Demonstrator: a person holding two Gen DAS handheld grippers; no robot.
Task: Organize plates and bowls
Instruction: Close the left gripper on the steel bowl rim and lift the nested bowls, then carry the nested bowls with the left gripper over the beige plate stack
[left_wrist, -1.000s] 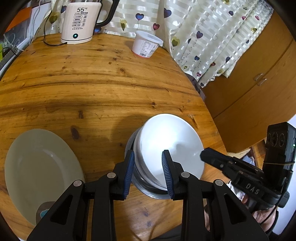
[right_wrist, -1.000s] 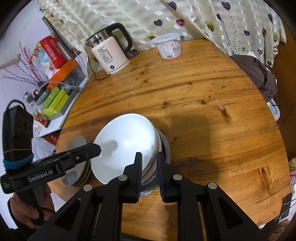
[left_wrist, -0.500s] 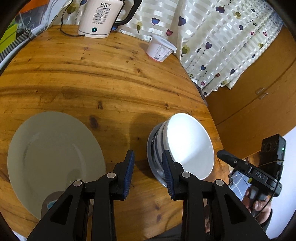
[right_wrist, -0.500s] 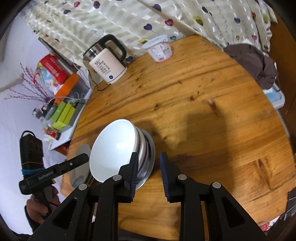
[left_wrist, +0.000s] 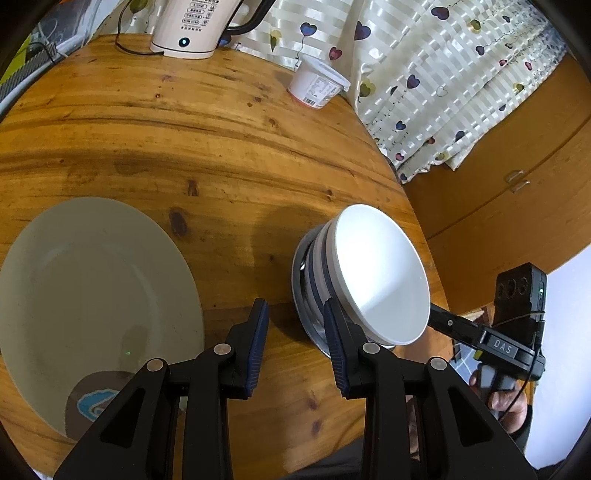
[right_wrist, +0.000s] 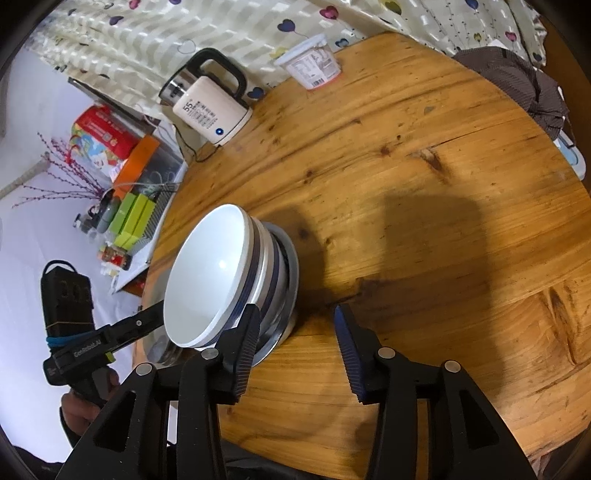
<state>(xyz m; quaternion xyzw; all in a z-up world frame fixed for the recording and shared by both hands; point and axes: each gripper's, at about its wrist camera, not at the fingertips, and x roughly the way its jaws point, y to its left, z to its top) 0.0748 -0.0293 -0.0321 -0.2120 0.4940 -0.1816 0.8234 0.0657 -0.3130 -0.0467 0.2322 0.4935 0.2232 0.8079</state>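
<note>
A round knotty wooden table (left_wrist: 221, 147) stands before a pale curtain (left_wrist: 424, 74) printed with hearts, beside a wooden cabinet (left_wrist: 498, 206) and a white wall (right_wrist: 37, 110).

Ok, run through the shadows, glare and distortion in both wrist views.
Left wrist view: fisheye bends the round table edge; the top bowl is glared almost featureless; a soft shadow lies left of the bowl stack. Right wrist view: broad dark shadows cross the wood right of the stack; a small highlight sits inside the bowl; black corners vignette the frame.

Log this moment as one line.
left gripper: open, empty | right gripper: just opened, empty | stack of white bowls: on round wooden table
</note>
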